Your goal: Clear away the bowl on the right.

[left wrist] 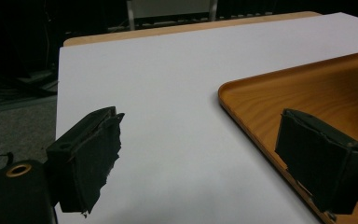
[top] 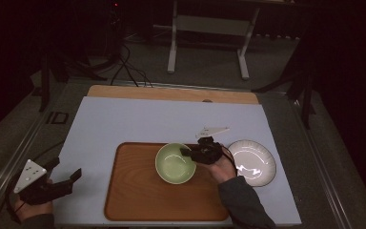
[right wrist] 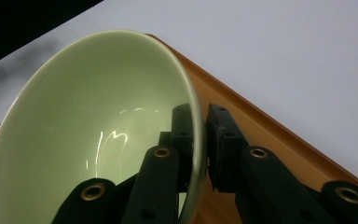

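A pale green bowl (top: 175, 163) rests over the wooden tray (top: 138, 195) on the white table sheet. My right gripper (top: 188, 152) is shut on the bowl's right rim, one jaw inside and one outside. In the right gripper view the green bowl (right wrist: 84, 126) has its rim pinched at my right gripper (right wrist: 199, 135), above the tray (right wrist: 261, 126). My left gripper (top: 67, 172) hovers open at the table's near left corner, left of the tray. In the left gripper view my left gripper (left wrist: 200, 149) holds nothing, its jaws wide apart over bare sheet beside the tray (left wrist: 279, 93).
A white plate (top: 252, 162) lies on the sheet just right of the tray, beside my right hand. A strip of wooden tabletop (top: 171, 93) shows behind the sheet. Table legs and cables stand on the dark floor beyond.
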The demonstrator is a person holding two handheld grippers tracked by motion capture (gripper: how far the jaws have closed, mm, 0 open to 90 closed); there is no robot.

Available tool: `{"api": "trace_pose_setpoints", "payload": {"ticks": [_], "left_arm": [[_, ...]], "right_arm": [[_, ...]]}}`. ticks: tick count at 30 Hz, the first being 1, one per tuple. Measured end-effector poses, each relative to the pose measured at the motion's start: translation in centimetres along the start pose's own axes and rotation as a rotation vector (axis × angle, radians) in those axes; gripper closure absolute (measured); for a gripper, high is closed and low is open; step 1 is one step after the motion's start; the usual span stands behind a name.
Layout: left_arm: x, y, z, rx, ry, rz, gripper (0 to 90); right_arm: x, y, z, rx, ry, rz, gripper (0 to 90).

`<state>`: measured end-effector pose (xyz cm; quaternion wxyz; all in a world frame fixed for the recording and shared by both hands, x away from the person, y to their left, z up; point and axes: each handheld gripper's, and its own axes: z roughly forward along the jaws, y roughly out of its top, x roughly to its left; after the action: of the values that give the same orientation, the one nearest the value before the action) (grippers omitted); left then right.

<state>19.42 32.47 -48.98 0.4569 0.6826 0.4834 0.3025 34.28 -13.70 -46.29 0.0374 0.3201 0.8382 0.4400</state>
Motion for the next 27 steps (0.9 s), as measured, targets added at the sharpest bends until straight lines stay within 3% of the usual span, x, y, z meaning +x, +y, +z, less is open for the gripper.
{"api": "trace_pose_setpoints", "payload": {"ticks": [27], "left_arm": [[0.0,0.0,0.0,-0.004,0.004,0.002,14.0]], "right_arm": [[0.7,-1.5,1.9,0.041,0.025,0.004,81.6]]}}
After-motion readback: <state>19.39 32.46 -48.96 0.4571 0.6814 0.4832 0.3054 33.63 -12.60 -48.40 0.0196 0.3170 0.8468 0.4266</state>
